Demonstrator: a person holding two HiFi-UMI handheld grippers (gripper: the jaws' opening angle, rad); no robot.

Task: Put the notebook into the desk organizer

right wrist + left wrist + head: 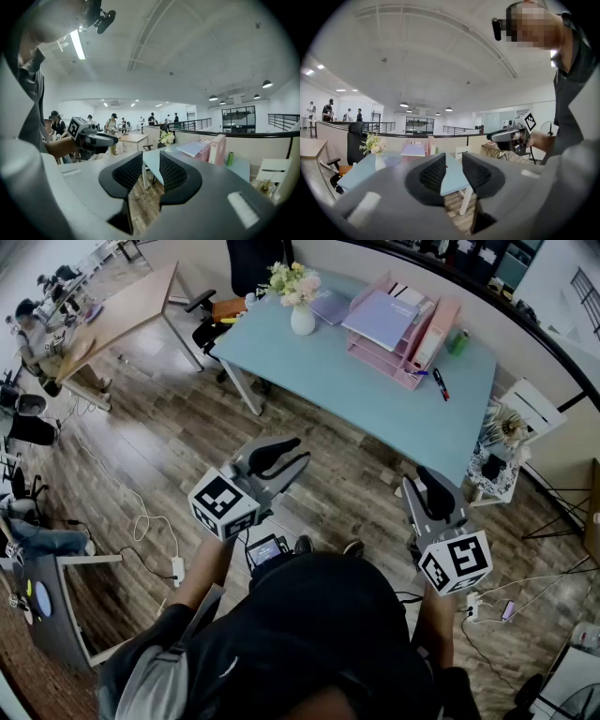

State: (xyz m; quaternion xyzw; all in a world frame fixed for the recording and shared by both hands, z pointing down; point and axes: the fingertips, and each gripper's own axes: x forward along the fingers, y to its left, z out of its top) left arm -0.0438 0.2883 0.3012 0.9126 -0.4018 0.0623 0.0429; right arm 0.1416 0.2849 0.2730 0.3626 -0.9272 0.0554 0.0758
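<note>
Standing well back from the pale blue table [356, 381], I am holding both tools out in front of me, roughly level, with the floor between them and the work. The left hand-held gripper [292, 454] is released, its pads only a narrow slot apart with nothing between them, and through that slot its own view is showing just the table's edge. The right hand-held gripper [424, 480] is likewise released and empty, its jaws standing a little wider. What I take for the notebook [330, 306], a lavender cover, is lying flat on the table between the flower vase [302, 320] and the pink desk organizer [412, 351], just beside both. A larger lavender sheet or folder [382, 320] is already resting on the organizer's top tray. In the head view the notebook is sitting at about 12 o'clock from the left tool and at 11 o'clock from the right, well apart from either, with the left looking the nearer. The organizer is lying at the notebook's 3 o'clock. The notebook's long axis is too small to read surely from here. My judgement: the approach is only beginning, and I must walk in before any grasp.
</note>
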